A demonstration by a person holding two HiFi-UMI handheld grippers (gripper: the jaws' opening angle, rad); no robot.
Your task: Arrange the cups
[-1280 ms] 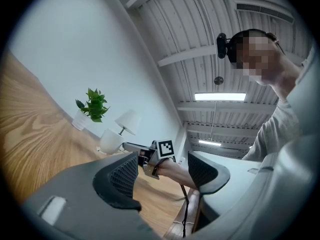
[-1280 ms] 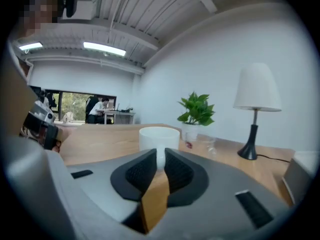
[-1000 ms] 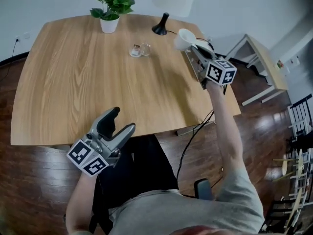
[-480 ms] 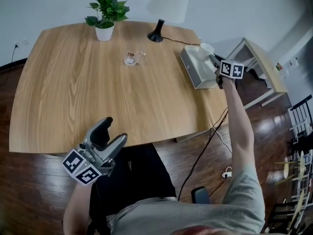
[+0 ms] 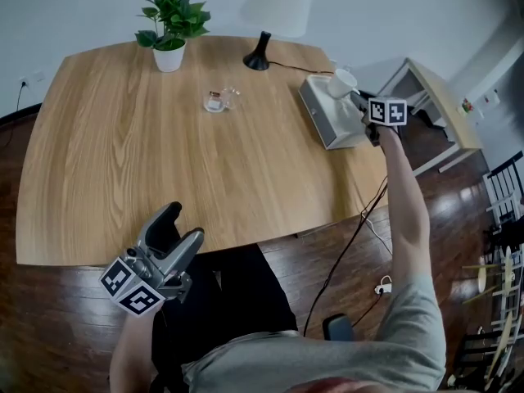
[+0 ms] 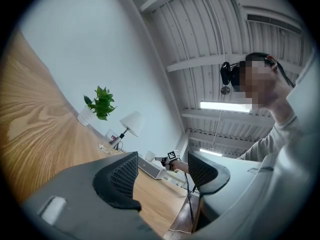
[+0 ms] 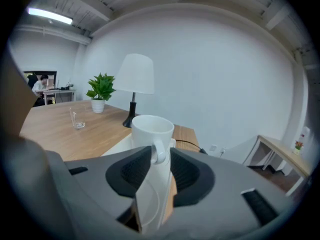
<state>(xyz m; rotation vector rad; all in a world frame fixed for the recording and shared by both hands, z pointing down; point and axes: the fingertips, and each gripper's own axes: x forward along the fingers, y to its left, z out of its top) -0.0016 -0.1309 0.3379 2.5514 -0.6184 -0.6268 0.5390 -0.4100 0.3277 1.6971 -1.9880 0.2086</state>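
A white mug (image 5: pixel 342 83) stands upright on a pale grey box (image 5: pixel 326 121) at the table's right edge. My right gripper (image 5: pixel 355 96) is right behind it. In the right gripper view the mug's handle (image 7: pixel 159 153) sits between the jaws, which are opening, and a small gap shows beside the handle. A small clear glass (image 5: pixel 217 101) stands mid-table at the far side, also seen at the left of the right gripper view (image 7: pixel 75 119). My left gripper (image 5: pixel 178 225) hovers open and empty at the table's near edge (image 6: pixel 162 171).
A potted plant (image 5: pixel 169 29) and a black-based lamp (image 5: pixel 273 11) stand along the far edge of the wooden table (image 5: pixel 123 162). A cable (image 5: pixel 344 244) hangs off the right side. A light side table (image 5: pixel 438 105) stands to the right on the dark floor.
My right gripper carried the tilted mug rightward and down to the grey box, where the mug now stands upright. The left gripper stayed put.
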